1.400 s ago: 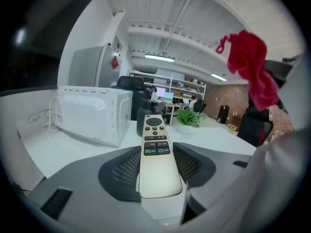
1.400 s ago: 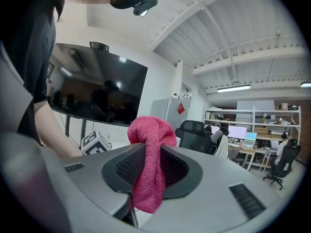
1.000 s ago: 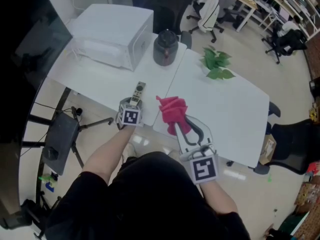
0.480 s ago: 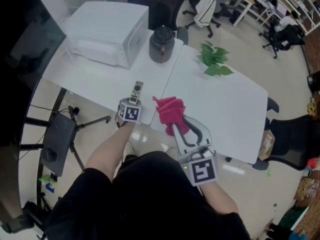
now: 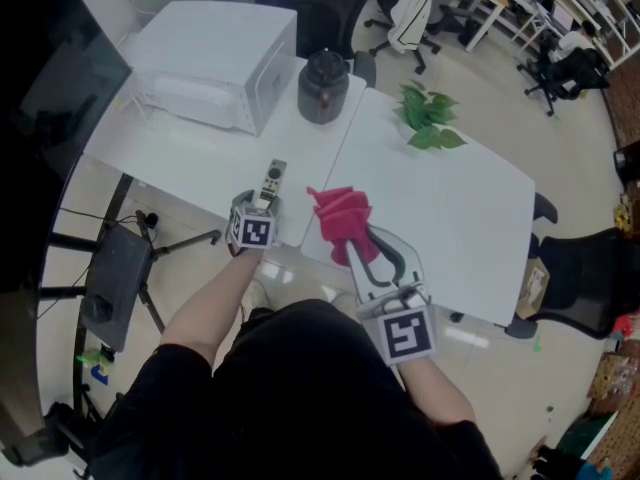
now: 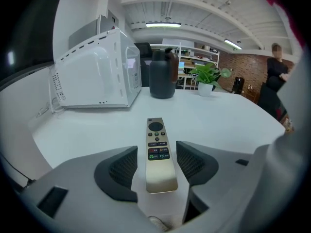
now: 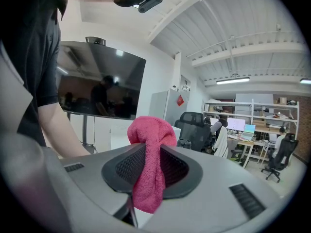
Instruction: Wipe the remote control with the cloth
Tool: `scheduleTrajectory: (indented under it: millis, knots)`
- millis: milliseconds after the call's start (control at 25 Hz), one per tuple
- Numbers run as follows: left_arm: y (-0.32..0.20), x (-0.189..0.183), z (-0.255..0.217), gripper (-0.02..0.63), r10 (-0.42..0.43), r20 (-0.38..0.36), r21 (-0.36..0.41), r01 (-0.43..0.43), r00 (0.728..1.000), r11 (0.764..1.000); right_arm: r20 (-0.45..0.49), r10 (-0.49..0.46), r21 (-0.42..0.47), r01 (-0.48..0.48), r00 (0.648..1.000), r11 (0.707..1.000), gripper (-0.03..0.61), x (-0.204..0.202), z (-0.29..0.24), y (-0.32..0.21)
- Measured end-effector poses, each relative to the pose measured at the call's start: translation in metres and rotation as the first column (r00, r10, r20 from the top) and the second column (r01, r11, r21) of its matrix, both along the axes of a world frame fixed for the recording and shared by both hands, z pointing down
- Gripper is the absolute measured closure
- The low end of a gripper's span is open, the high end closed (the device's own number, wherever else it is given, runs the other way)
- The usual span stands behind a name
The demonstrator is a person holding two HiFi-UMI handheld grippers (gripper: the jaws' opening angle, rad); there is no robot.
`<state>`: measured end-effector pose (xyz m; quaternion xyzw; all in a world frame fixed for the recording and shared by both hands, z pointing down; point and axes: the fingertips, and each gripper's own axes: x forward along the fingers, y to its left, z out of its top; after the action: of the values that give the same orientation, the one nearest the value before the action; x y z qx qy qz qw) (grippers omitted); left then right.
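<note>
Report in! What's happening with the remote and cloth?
Left gripper opening, remote loose between its fingers. Right gripper shut on pink cloth. Nothing blocking the remote.

The slim gold plastic remote control lies flat, buttons up, at the white table's near left. Just right, the bunched crimson terry cloth is pinched in the right gripper.
</note>
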<state>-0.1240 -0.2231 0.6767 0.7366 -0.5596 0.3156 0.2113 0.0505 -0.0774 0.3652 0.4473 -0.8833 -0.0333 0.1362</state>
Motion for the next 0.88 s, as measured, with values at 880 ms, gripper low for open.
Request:
scheduleTrajectory:
  millis: [880]
  knots:
    - [0.109, 0.011, -0.228, 0.359, 0.188, -0.219, 0.418, -0.082, 0.957, 0.905, -0.304, 0.165, -0.425, -0.288, 0.938, 0.858, 0.480, 0.072, 0.259, -0.102]
